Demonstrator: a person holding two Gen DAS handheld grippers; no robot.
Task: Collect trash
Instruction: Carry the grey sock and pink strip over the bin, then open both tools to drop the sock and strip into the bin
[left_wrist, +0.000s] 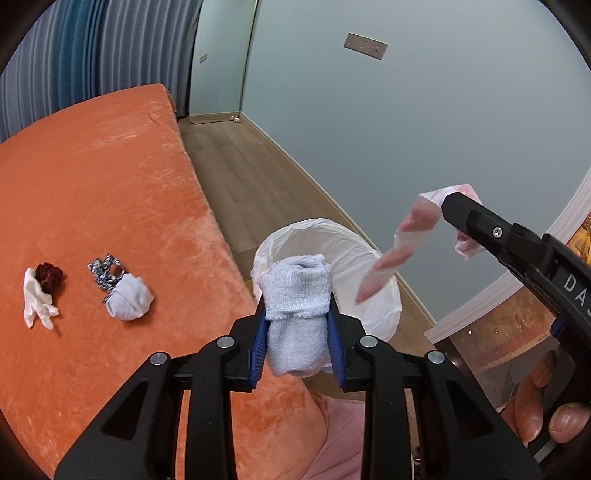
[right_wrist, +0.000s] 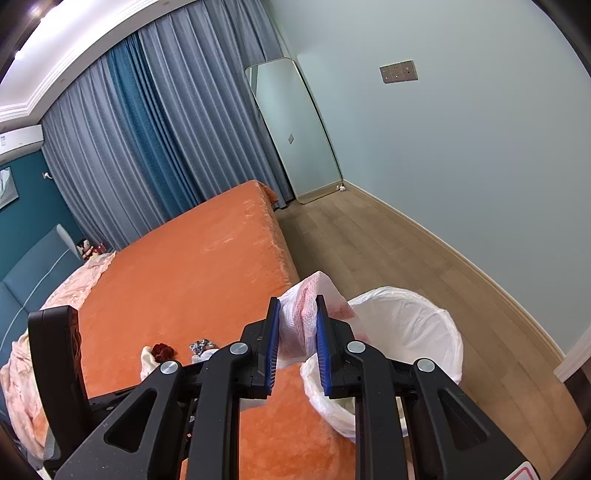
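- Left gripper (left_wrist: 297, 325) clamps a rolled white sock (left_wrist: 297, 314) at the bed edge (left_wrist: 221, 240).
- Right gripper (right_wrist: 297, 341) pinches a pink-white wrapper (right_wrist: 308, 310) beside the lined bin's rim (right_wrist: 448, 325); bare floor (right_wrist: 388, 251) beyond.

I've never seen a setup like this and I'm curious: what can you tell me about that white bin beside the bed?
The bin stands upright on the wooden floor, close against the edge of the orange bed. It is round and open-topped, lined with a thin, crinkled white plastic bag folded out over its rim. The bag covers the bin, so its own material cannot be told. The left wrist view shows nothing in the part of the inside it sees. Both grippers hold their loads near its opening; neither load touches it.
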